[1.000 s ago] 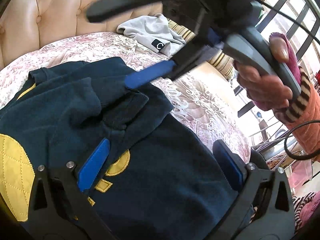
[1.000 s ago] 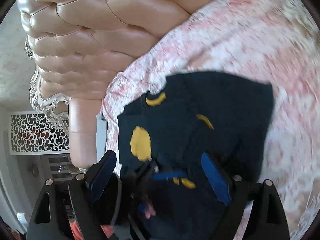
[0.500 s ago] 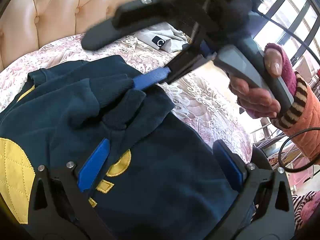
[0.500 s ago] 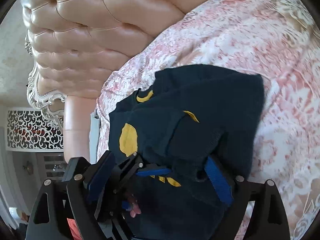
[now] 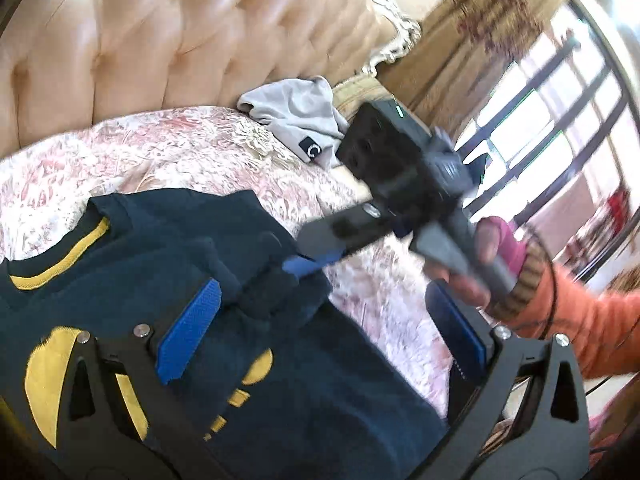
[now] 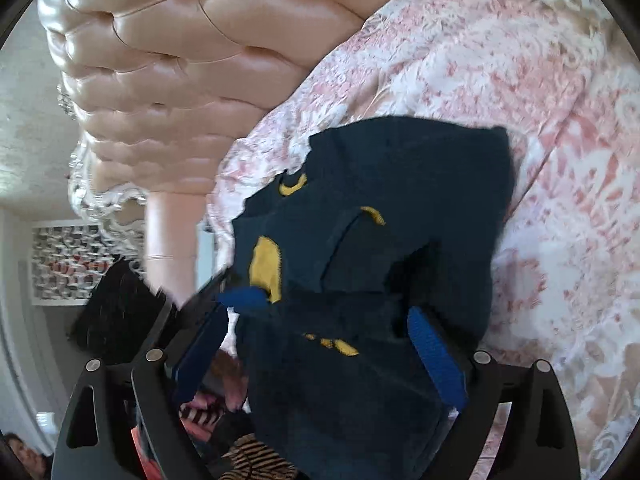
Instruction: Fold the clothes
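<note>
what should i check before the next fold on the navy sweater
1. Navy sweater lying on the bedspread: ok.
2. Left gripper jaws spread wide and gripping nothing: ok.
3. Right gripper reaching the bunched cuff: ok, but whether it grips the cloth: cannot tell, the view is blurred.
4. Sleeve laid flat across the body: not ok, it sits in a lump.
5. Grey garment lying apart from the sweater near the headboard: ok.
</note>
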The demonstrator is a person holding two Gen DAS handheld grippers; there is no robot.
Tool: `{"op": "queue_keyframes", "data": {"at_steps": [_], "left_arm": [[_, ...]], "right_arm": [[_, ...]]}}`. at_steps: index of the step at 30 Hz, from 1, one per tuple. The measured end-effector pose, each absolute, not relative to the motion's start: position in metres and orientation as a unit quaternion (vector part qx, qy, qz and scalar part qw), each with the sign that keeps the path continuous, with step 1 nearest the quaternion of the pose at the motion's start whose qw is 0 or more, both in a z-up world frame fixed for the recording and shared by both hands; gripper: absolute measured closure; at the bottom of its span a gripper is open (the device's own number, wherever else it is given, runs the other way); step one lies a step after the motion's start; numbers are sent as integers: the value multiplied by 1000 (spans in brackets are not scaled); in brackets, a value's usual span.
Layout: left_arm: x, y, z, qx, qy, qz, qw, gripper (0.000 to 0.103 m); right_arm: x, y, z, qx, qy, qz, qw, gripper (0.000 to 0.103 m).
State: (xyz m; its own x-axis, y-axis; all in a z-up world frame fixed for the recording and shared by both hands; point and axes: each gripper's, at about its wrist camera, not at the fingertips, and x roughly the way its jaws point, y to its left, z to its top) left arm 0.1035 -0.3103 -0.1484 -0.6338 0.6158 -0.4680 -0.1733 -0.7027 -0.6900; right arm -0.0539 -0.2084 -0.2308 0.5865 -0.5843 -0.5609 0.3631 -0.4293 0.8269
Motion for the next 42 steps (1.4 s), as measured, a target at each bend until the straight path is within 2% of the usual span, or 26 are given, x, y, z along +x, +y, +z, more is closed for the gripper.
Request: {"op": "queue_keyframes", "data": {"at_steps": [2,6,11,16,20,23,27,30,32,37,39,42], "left_arm": [[93,-324,-160,-361,-368,818,255,1],[74,-340,-178,-361,-455,763,285,0],[55,-327,-188,-395,-480,707,337,0],[51,-320,-181,-390,-484,705,342,0],[74,-345,-176,-300,-547,696,354,0],[78,-358,-183,-325,-543,718,291,0],[63,-344,-191,-414,-484,737,225,0],[50,-332,-189,-457,-436,755,177,0],[43,-324,-190,-482,-411,759,147,0],[37,-319,-193,-517,-381,758,115,0],[32,-316,-194,-531,-371,754,109,0],[27,-314,-194,-545,-367,748,95,0]], "right_arm": [[-56,-211,-233,715,-96,-438,536,5],[-60,-223,-233,714,-97,-435,539,3],[-54,-227,-234,719,-60,-432,541,4],[-60,-216,-241,722,-104,-394,559,4],[-66,-208,-249,717,-153,-375,567,4],[-65,-204,-248,699,-166,-372,588,4],[-50,-216,-231,676,-101,-396,614,1],[-33,-229,-221,658,9,-429,619,1],[-12,-233,-210,618,94,-446,640,1],[31,-231,-200,492,238,-503,670,1],[40,-231,-200,460,263,-516,674,1],[44,-227,-197,438,255,-514,692,1]]}}
